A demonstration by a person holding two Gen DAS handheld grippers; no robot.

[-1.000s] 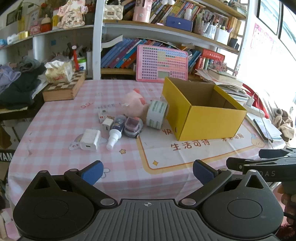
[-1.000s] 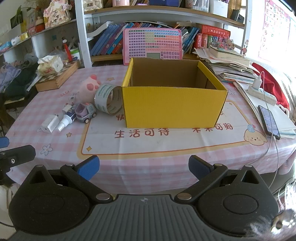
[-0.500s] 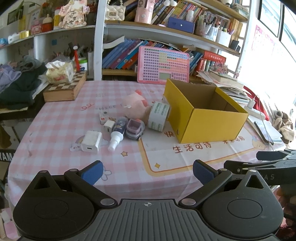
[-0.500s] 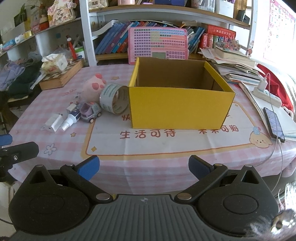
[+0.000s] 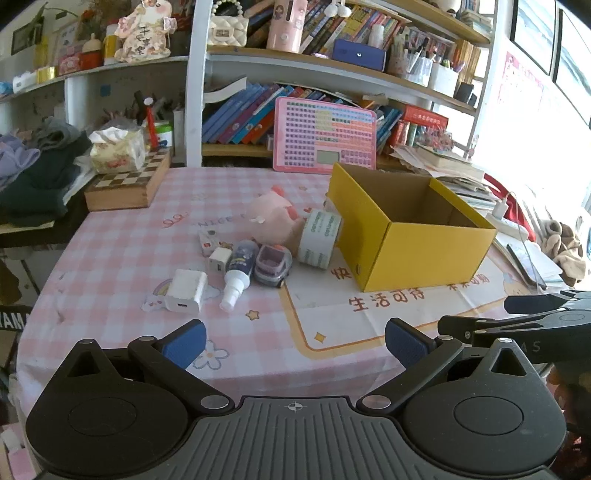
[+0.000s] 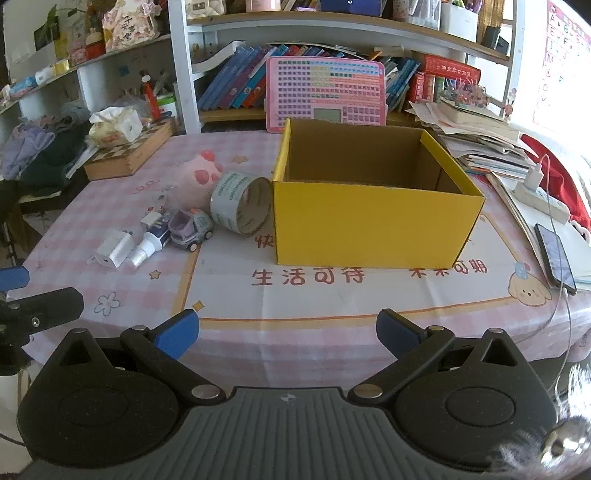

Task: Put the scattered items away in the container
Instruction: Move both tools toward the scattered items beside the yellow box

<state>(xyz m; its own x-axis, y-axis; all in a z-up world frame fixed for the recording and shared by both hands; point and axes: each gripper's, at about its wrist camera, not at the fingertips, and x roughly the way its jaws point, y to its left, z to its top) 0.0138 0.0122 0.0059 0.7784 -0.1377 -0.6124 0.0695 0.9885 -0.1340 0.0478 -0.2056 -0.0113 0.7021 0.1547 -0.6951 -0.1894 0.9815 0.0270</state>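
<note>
Yellow box point(image 6: 373, 229) beyond right gripper point(image 6: 288, 332)

Cluttered study corner in daylight
White bookshelves point(image 5: 195, 85) behind a pink checked table point(image 5: 122, 254); bright window point(image 5: 546, 122) at its right edge

- You are in a lived-in home room, a study or child's corner, not a workplace.
- At 12 o'clock a white shelf unit point(image 5: 195, 81) is crammed with leaning children's books point(image 5: 240, 114), a pink learning pad point(image 5: 324, 137) and pen pots point(image 5: 417, 66).
- At 10 o'clock you see folded clothes point(image 5: 33, 166), a tissue pack point(image 5: 118, 149) and a wooden chessboard box point(image 5: 129, 182).
- The table point(image 5: 122, 251) wears a pink checked cloth with cartoon prints and Chinese characters.
- At 2 o'clock, loose papers point(image 6: 476, 136), a power strip point(image 6: 543, 197) and a phone point(image 6: 556, 253) lie about.
- At 1 o'clock an alphabet poster point(image 6: 563, 33) hangs on the wall.
</note>
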